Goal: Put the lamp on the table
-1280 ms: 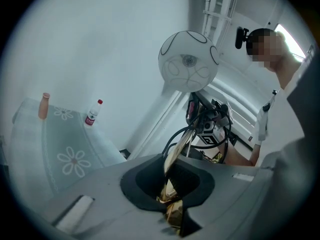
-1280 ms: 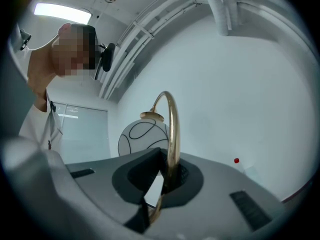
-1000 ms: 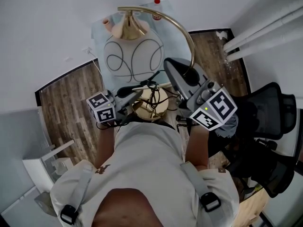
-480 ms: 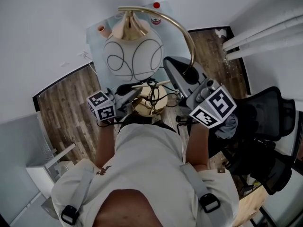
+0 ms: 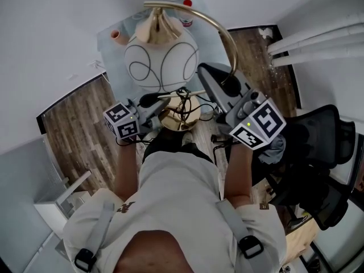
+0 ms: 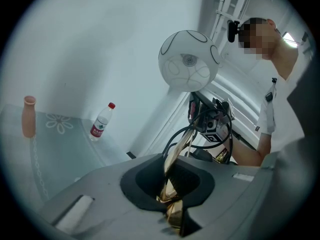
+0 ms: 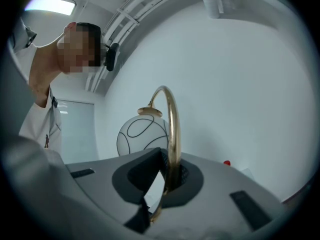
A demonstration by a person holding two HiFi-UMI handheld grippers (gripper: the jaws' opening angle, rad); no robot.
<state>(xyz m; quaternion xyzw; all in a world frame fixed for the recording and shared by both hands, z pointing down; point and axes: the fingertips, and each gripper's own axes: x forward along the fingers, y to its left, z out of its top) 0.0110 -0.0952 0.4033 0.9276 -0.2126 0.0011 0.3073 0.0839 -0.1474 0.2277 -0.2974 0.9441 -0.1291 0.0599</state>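
Left gripper (image 6: 172, 204) and right gripper (image 7: 167, 181) jaws were clamped tight on the lamp (image 7: 171, 129) stem. Careful, a swing of the globe (image 5: 162, 67) could have toppled the bottle (image 5: 186, 17) beside it!

White walls (image 5: 57, 27), wood floor (image 5: 74, 124), black chair (image 5: 327, 152)

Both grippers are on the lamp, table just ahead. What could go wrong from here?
1. The right gripper pinches the lamp only by its thin brass arm; the globe could swing and twist it loose.
2. A bottle and a vase stand on the glass table; the globe could knock them.
3. The loose cable on the base could snag.
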